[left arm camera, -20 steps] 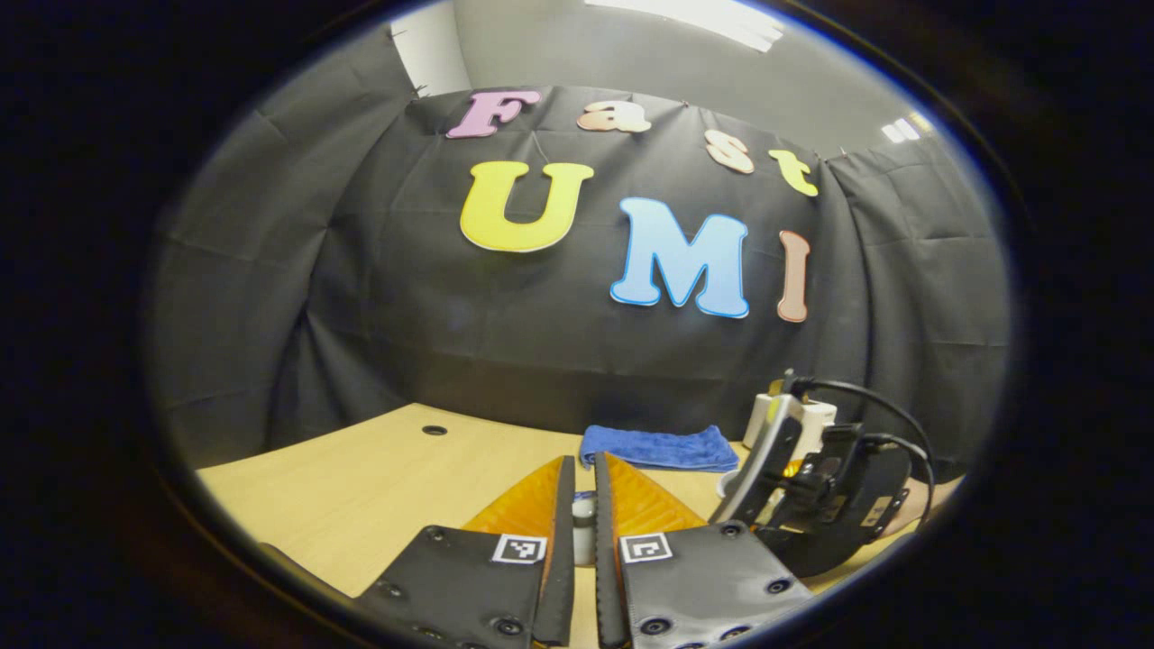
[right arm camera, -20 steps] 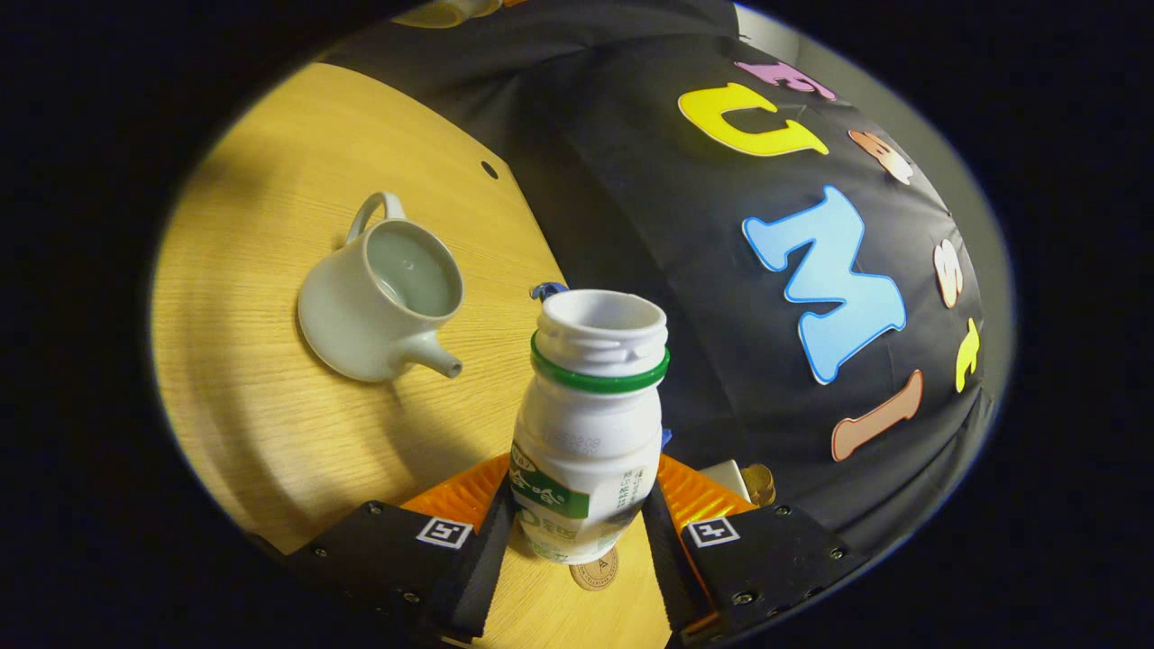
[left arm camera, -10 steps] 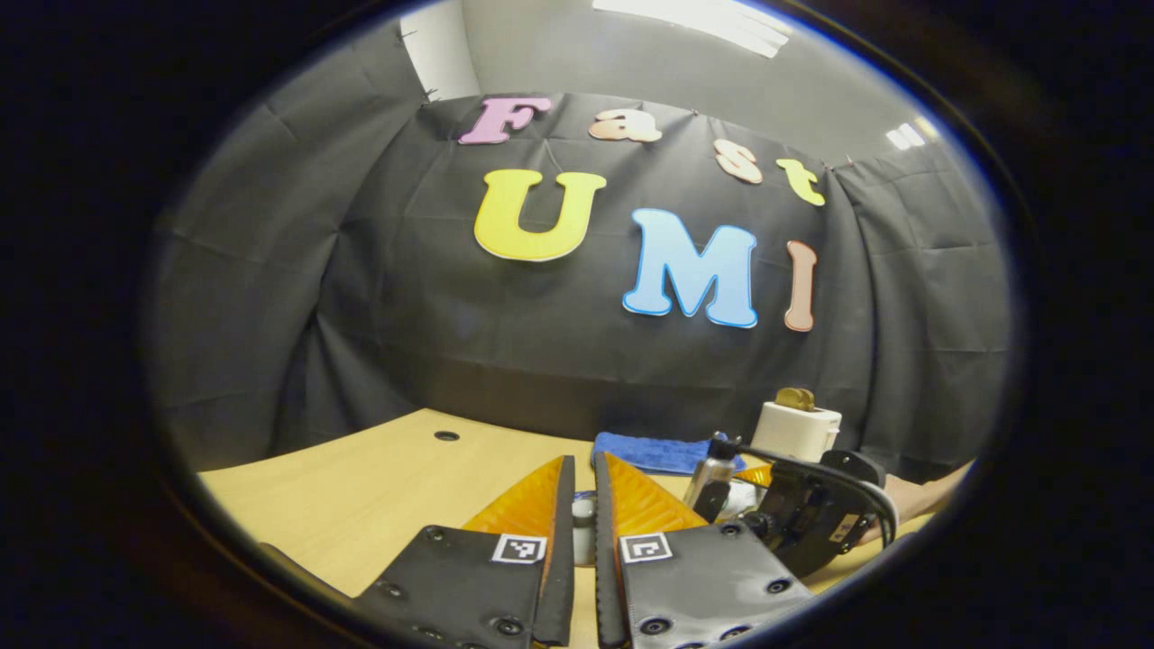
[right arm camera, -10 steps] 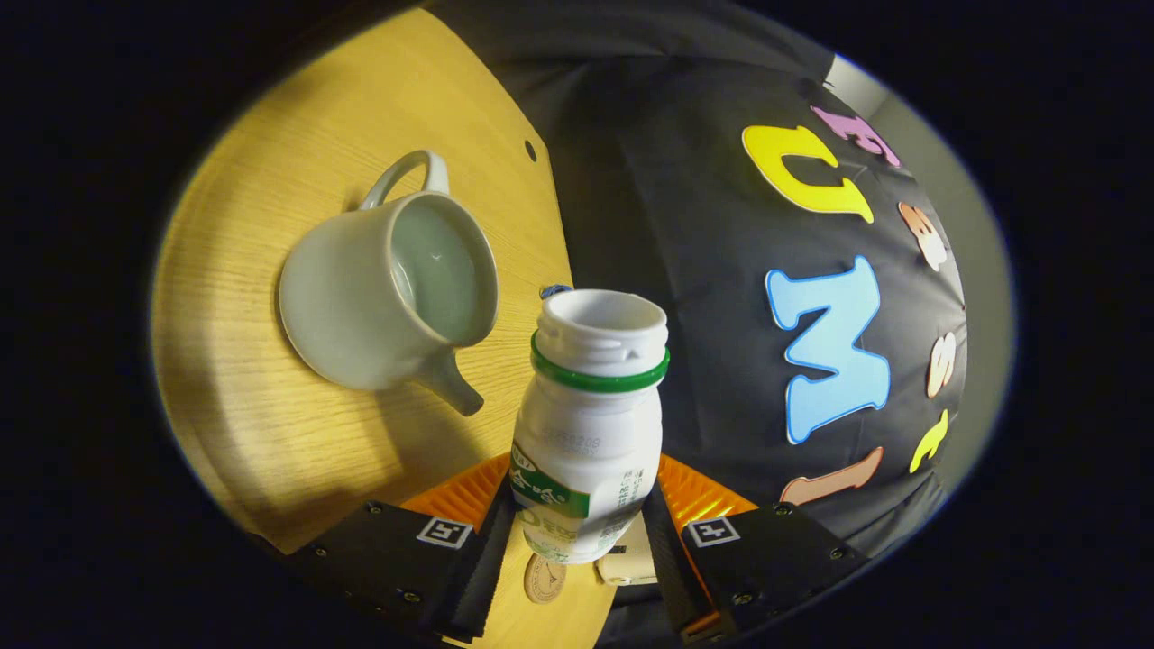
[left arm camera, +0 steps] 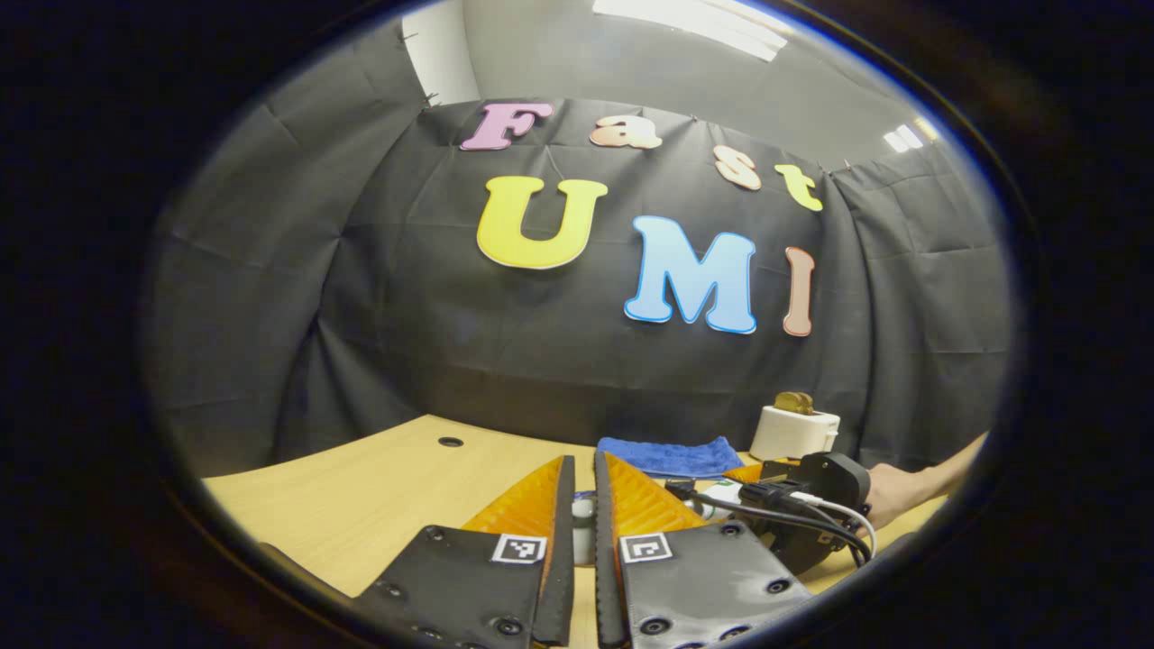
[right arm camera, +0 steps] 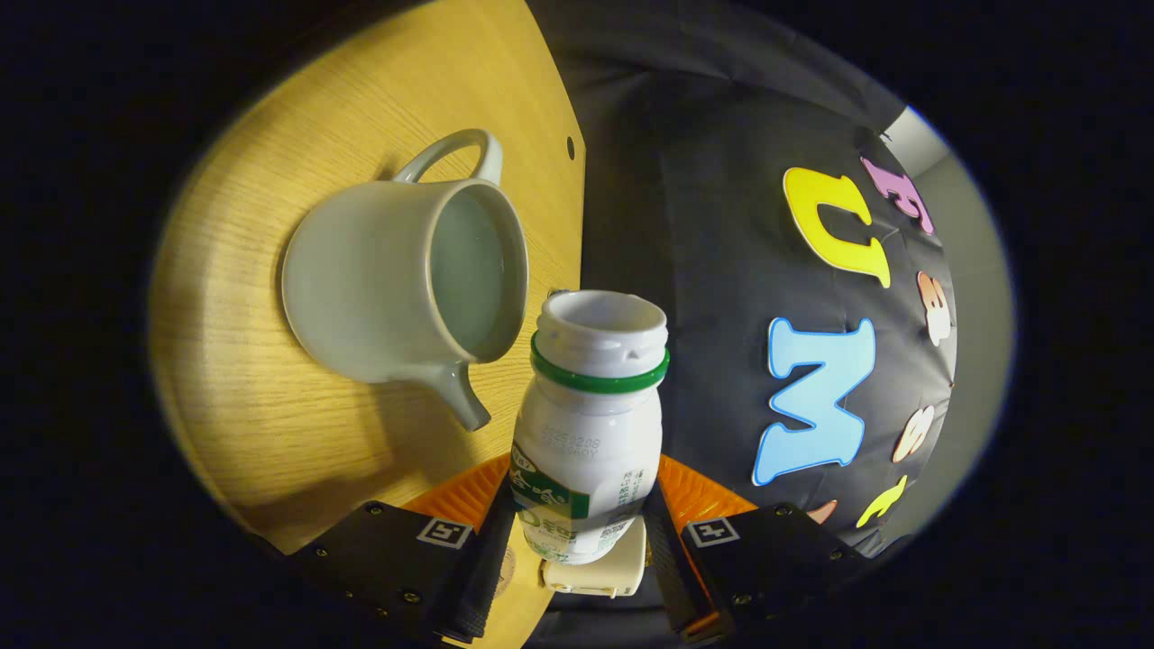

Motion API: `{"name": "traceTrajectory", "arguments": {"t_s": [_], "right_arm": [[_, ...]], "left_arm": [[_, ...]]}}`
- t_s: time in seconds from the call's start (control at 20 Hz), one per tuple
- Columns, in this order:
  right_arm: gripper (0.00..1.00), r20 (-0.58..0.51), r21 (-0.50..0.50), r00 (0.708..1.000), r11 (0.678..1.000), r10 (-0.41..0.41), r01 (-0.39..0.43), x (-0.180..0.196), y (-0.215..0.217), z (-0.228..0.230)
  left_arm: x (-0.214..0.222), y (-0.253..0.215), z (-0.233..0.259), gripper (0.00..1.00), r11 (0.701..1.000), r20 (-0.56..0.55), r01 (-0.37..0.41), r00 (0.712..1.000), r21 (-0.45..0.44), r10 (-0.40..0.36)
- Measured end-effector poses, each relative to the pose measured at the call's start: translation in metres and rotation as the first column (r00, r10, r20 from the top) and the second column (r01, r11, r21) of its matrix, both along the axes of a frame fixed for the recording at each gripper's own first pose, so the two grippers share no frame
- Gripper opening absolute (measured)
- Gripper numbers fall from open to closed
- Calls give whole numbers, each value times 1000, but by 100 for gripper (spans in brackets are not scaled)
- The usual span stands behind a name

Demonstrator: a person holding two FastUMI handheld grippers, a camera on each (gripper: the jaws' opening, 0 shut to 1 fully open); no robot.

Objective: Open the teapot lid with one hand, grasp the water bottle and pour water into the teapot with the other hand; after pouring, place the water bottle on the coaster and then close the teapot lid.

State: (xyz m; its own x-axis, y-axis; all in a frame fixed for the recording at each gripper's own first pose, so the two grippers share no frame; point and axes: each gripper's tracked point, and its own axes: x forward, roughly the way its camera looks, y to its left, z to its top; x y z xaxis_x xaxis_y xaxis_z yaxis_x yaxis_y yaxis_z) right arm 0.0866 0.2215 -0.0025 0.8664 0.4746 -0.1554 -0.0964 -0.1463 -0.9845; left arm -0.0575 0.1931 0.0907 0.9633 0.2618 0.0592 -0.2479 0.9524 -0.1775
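Left gripper view: the left gripper (left arm camera: 577, 505) is pinched almost closed on the small pale knob of the teapot lid (left arm camera: 582, 516), held above the desk (left arm camera: 379, 491); a blue cloth (left arm camera: 669, 456) lies near the desk's far edge, and the other gripper is low at the right. That thin hold could let the lid slip. Right gripper view: the right gripper (right arm camera: 581, 505) clamps the uncapped water bottle (right arm camera: 590, 424), tilted beside the open teapot (right arm camera: 406, 275). Its mouth lies off the rim, so water might spill onto the desk.
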Motion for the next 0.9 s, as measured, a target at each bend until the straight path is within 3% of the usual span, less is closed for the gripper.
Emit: {"name": "traceTrajectory", "arguments": {"t_s": [0.9], "right_arm": [[72,166,-250,982,967,92,-48,-1,7,15]], "left_arm": [[2,4,-14,20,1000,-21,15,1000,-15,-15]]}}
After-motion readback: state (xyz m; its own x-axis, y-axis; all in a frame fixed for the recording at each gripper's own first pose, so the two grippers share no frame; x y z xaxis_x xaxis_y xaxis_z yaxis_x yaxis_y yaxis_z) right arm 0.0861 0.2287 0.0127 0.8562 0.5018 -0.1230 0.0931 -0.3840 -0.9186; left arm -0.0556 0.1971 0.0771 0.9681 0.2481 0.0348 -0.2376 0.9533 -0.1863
